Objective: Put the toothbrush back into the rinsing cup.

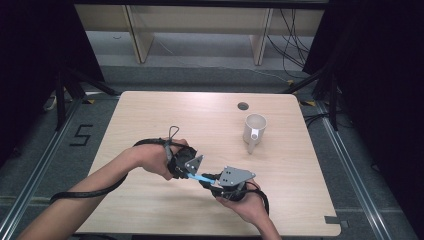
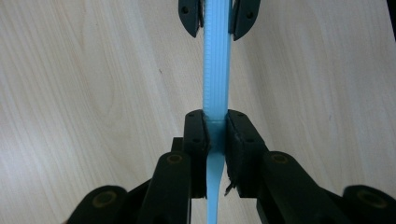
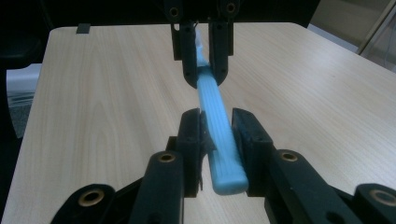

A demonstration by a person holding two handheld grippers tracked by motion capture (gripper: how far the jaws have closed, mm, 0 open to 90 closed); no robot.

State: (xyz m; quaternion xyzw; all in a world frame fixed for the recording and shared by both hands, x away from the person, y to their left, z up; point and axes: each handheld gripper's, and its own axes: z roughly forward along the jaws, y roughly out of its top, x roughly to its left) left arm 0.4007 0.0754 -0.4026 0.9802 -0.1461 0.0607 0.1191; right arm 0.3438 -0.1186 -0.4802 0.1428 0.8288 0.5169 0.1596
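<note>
A light-blue toothbrush is held above the table, bridged between the left tongs at about 10 o'clock and the right tongs at about 4 o'clock. The left tongs are clamped on the narrowing neck of the brush. The right tongs are set about the ribbed handle near its butt end; one pad appears to touch it, while a small gap is seen at the other, so that a full grip is judged not yet made. For a clean handover, the right tongs should be closed squarely on the handle before the left grip is eased, with the brush kept level. The pad contact is given by the gripper views and cannot be read from the high view. The white mug, standing at about 1 o'clock from the hands, is given by the high view.
</note>
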